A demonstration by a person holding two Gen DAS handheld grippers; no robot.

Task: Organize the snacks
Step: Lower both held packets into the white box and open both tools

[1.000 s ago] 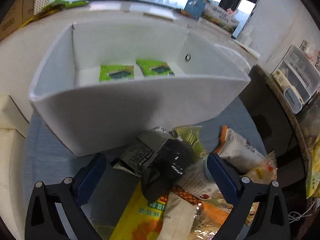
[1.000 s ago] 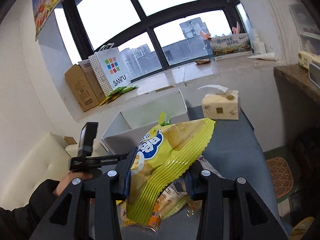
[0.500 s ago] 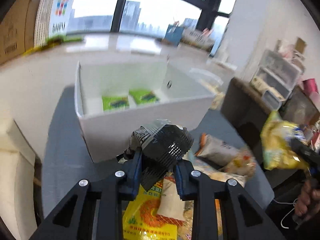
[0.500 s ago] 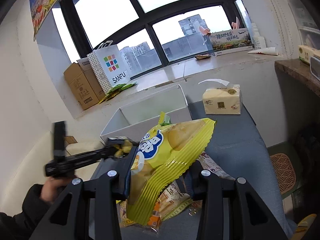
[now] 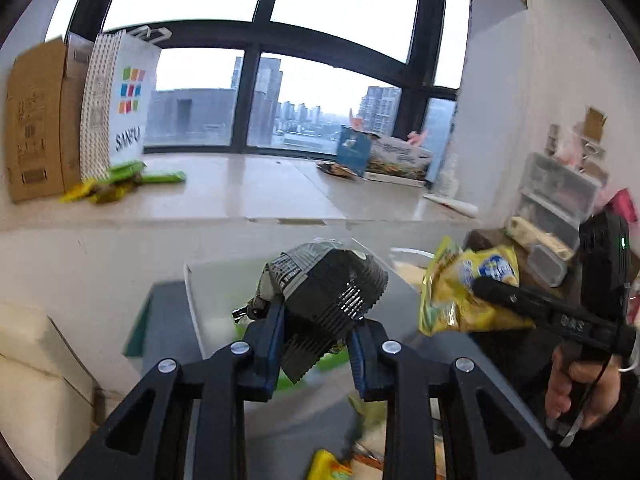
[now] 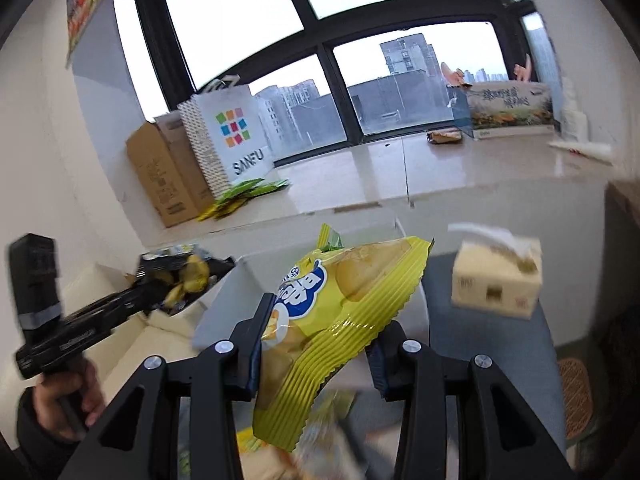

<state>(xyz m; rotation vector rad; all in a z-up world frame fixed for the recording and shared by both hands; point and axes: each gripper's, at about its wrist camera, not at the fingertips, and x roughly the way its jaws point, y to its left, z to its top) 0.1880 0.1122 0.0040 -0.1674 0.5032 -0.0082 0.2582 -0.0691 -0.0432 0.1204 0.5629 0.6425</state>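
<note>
Left wrist view: with each set of jaws closed on a bag, the left gripper (image 5: pixel 316 344) on the black snack bag (image 5: pixel 328 300) at centre frame and the right gripper (image 6: pixel 316 344) on the yellow chip bag (image 6: pixel 332 320), either bag could be crushed or slipped short of the white box (image 5: pixel 208 292).

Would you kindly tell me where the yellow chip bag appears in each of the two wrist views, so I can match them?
Left wrist view: the yellow chip bag is at right of centre, clamped in the right claw.
Right wrist view: it fills the lower centre, between that claw's own fingers.
Shared landmark: the white SANFU shopping bag standing on the windowsill.
</note>
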